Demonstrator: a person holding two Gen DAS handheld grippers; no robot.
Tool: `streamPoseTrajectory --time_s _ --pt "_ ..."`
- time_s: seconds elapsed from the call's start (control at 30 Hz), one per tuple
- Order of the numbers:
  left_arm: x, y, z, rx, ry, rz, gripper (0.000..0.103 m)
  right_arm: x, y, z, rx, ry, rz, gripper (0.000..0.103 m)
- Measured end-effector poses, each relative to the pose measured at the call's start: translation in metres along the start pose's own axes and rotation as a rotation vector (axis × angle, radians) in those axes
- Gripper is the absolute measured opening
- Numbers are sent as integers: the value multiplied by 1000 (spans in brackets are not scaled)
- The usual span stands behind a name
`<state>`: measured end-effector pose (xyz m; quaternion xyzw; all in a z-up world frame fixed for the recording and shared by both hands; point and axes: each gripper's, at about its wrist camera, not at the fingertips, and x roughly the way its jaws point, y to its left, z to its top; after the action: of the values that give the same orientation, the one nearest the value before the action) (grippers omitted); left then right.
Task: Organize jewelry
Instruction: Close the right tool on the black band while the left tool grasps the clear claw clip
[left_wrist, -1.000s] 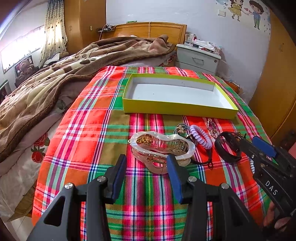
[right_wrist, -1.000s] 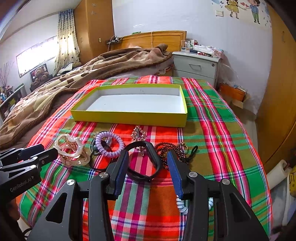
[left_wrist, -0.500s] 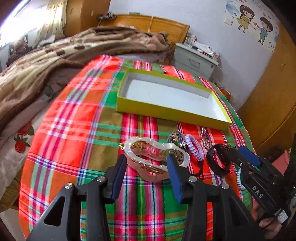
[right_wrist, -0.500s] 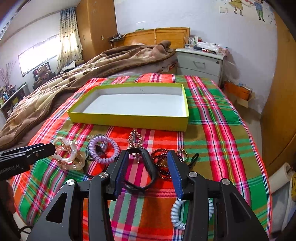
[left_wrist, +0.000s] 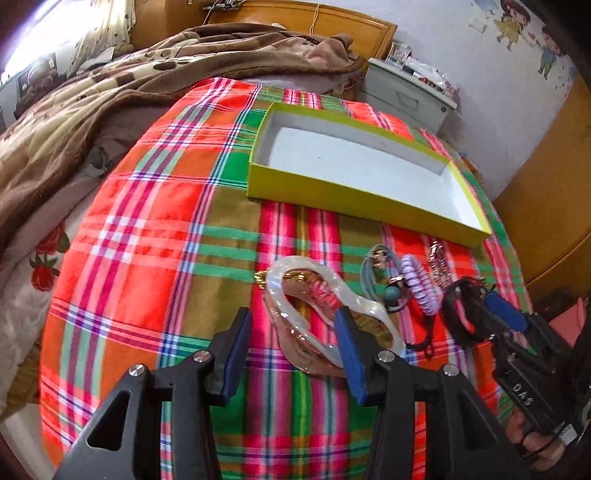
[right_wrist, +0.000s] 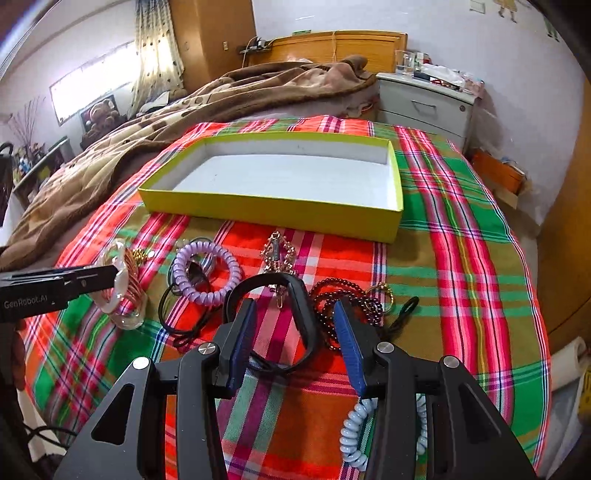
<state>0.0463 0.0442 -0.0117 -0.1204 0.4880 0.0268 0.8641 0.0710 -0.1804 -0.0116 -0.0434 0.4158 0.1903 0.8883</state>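
Across the plaid-covered bed (left_wrist: 147, 229), both claws close in on jewelry.
The shallow yellow cardboard box (right_wrist: 273, 206) sits upper centre, empty; left claw (left_wrist: 291, 350), tilted since earlier, now straddles the pearly hair claw clip (left_wrist: 314, 317), open; right claw (right_wrist: 291, 343) open around the black wristband (right_wrist: 295, 295).

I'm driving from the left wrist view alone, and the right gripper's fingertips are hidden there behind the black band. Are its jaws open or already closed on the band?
Observer: Open. The right gripper is lowered over the near part of the black band, with its jaws wide apart.
Operator: Anything close under it that I might snag?
Observer: Yes, a pale blue coil hair tie lies on the cloth beneath its right finger.
Operator: And to the right of the band?
Observer: A dark beaded bracelet lies right beside the band on that side.
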Motion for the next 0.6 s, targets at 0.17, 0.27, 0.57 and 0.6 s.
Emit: streamPoseTrajectory --time_s 0.17,0.27,0.57,0.6 --pt "-2 3 2 25 -8 65 50 0 1 -1 -16 -6 -2 30" --pt "1 3 3 47 3 90 50 2 2 -2 -31 -2 -4 26" --pt "13 2 2 42 42 48 49 5 0 -2 -34 14 -4 25" --pt "13 1 2 52 36 55 49 6 0 -2 -36 14 -6 24"
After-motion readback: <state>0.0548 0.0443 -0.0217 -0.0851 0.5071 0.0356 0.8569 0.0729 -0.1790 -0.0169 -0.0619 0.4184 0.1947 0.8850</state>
